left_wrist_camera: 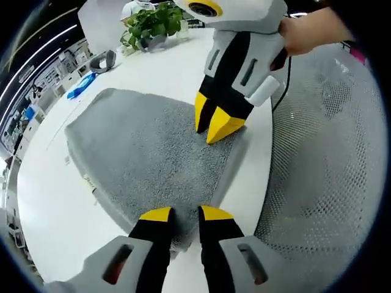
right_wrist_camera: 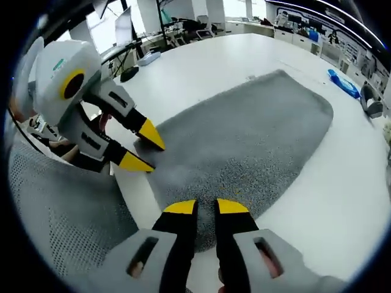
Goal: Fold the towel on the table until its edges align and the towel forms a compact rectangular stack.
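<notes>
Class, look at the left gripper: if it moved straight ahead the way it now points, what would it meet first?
Most likely the grey towel: the left gripper already stands at its near edge, jaws slightly apart, and the cloth stretches ahead.

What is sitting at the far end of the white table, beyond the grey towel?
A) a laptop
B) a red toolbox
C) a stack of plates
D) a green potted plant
D: in the left gripper view a leafy green potted plant stands on the white table past the far edge of the grey towel.
</notes>
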Action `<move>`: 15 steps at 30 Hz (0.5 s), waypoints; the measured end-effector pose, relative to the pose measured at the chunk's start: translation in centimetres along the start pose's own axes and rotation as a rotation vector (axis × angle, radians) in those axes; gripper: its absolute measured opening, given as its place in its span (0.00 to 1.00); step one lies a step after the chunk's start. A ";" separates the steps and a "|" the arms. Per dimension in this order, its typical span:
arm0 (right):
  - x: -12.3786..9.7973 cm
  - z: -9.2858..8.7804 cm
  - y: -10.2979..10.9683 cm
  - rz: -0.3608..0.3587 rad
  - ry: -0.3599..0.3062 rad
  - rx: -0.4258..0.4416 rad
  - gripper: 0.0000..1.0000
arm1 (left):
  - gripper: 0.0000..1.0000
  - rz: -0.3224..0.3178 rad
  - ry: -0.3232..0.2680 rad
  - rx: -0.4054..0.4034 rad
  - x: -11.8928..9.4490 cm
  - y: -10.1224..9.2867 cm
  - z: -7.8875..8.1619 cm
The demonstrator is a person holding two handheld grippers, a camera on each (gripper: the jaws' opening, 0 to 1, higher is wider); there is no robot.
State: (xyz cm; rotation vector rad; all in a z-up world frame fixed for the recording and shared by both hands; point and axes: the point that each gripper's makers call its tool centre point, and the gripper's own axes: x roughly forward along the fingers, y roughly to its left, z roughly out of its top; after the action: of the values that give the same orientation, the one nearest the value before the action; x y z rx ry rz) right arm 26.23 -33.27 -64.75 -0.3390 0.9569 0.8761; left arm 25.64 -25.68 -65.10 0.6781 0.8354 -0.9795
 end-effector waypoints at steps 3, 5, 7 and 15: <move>0.1 0.2 -0.1 0.017 0.030 -0.020 0.09 | 0.18 -0.008 -0.003 -0.004 0.0 -0.1 -0.1; 0.2 0.1 -0.1 0.021 0.048 -0.048 0.09 | 0.18 -0.010 -0.004 -0.004 0.0 -0.1 -0.1; 0.3 0.1 0.1 0.021 0.056 -0.076 0.09 | 0.18 -0.016 -0.019 -0.006 0.0 0.0 -0.1; 0.1 -0.1 -0.1 -0.006 0.043 -0.078 0.08 | 0.19 -0.039 -0.048 0.052 -0.3 -0.2 -0.2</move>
State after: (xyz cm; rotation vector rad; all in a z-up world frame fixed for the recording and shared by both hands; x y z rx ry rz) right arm 26.25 -33.35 -64.89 -0.4284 0.9629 0.9056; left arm 25.27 -25.47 -65.00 0.6819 0.7856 -1.0520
